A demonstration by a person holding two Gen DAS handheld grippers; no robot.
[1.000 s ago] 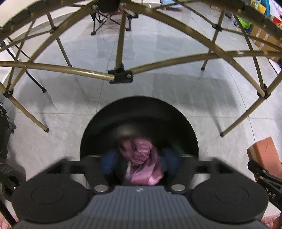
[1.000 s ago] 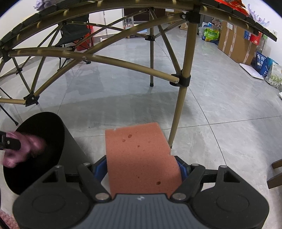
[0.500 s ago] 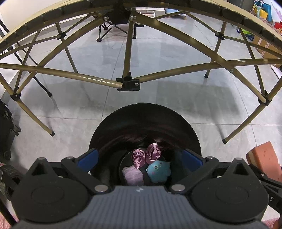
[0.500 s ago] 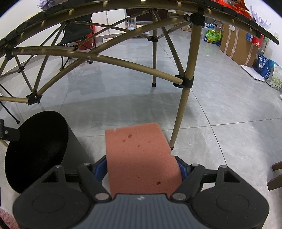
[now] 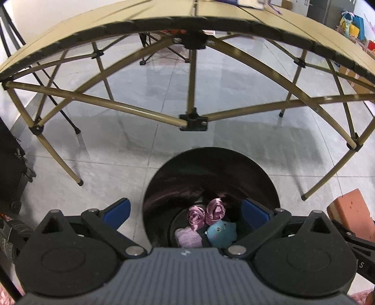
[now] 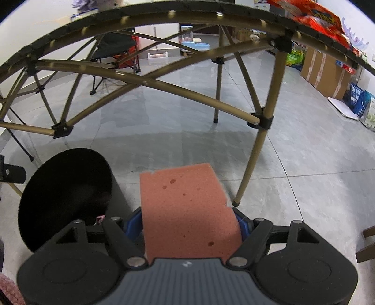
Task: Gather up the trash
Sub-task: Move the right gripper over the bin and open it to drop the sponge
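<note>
1. Folding table with a tan slatted top arcs across 12 o'clock in both views; its gold crossed legs and black joint stand on the grey tiled floor beyond the bin.
2. Right wrist view: one table leg comes down at 1 o'clock, foot just beside the sponge's far right corner (closest obstacle). Cardboard boxes and bags at 2 o'clock, a folding chair at 11 o'clock, an orange packet on the table edge at 1 o'clock.
3. Black round bin sits on the floor, mouth open directly under the left gripper. Inside at the bottom: two pink satin rosettes, a pale lilac piece, a teal plush toy, all touching.
4. Left gripper is spread wide, holding nothing; blue pads straddle the bin's near rim.
5. Right gripper is clamped on a pink-orange sponge, which sticks forward toward 12 o'clock, above the floor.
6. From the right wrist the bin is at 9 o'clock, just beside the sponge; sponge is outside it.
</note>
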